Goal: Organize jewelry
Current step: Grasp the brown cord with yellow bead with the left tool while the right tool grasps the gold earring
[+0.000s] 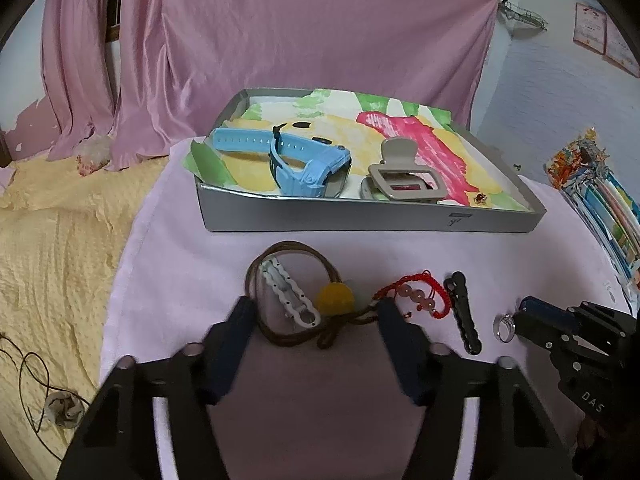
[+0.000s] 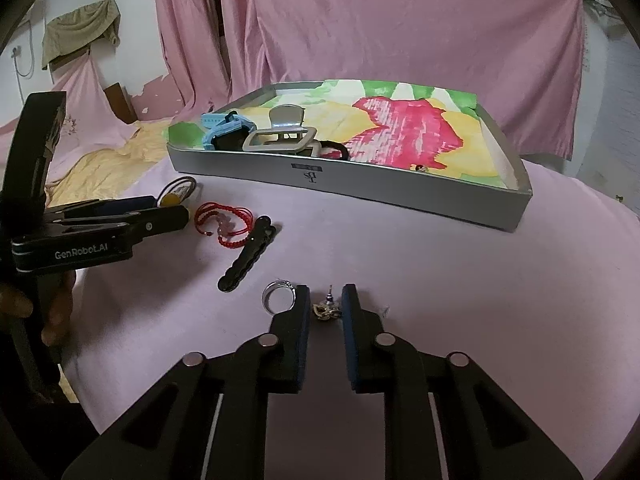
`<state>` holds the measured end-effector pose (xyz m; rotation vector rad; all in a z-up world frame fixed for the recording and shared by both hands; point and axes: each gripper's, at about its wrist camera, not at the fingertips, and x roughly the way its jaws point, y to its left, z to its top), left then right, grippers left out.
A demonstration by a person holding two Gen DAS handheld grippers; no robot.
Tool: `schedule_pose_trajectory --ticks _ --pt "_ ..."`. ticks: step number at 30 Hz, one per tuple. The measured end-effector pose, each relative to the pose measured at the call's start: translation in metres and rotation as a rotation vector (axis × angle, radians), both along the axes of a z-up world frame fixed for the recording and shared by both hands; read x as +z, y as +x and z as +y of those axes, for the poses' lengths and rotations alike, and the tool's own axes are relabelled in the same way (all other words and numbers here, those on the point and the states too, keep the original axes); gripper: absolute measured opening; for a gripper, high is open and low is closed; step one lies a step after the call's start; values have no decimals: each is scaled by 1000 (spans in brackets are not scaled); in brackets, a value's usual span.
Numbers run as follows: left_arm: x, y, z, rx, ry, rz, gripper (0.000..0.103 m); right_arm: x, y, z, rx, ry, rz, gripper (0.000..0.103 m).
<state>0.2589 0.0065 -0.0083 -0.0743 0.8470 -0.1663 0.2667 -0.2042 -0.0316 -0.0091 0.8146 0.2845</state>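
Note:
On the pink cloth lie a brown cord necklace with a yellow bead (image 1: 334, 299) and a white hair clip (image 1: 288, 298). My left gripper (image 1: 314, 310) stands open around both. To their right are a red bead bracelet (image 1: 416, 294), a black hair clip (image 1: 464, 314) and a silver ring (image 1: 505, 326). A small gold earring (image 2: 326, 310) lies between the fingers of my right gripper (image 2: 327, 299), which is open and narrowly straddles it. The ring (image 2: 276, 294) touches the left finger's outer side. The grey tray (image 2: 360, 188) holds a blue watch (image 1: 296, 160) and a beige claw clip (image 1: 400, 176).
The tray's floral paper lining (image 2: 408, 128) also carries a small earring (image 2: 420, 168) and a black hair tie (image 2: 336, 147). A yellow blanket (image 1: 52, 240) lies left of the cloth, with stacked colourful books (image 1: 600, 204) to the right. Pink curtains hang behind.

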Motion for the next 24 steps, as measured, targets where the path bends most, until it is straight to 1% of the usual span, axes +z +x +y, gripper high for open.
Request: schedule_pose_trajectory --ticks 1,3,6,11,14,21,22,23,24 --pt "0 -1 0 -1 4 -3 54 0 0 0 2 2 0 13" --pt "1 -3 -2 -2 8 -13 44 0 0 0 4 3 0 13" --pt "2 -7 -2 2 6 -21 42 -1 1 -1 5 8 0 13" --pt "2 -16 -2 0 6 -27 40 -1 0 -1 7 16 1 13" --pt "2 -24 -3 -1 3 -36 37 -1 -1 -1 10 15 0 13" --pt "2 -37 -5 -11 -8 -44 37 -1 -1 -2 14 25 1 13" --pt "2 -39 -6 -14 -6 -48 35 -2 -2 -2 14 27 1 13" --pt "2 -42 -6 -19 -5 -51 31 -2 -2 -2 15 29 2 13" --pt "2 -43 -8 -24 -4 -53 31 -2 -2 -2 16 29 2 13"
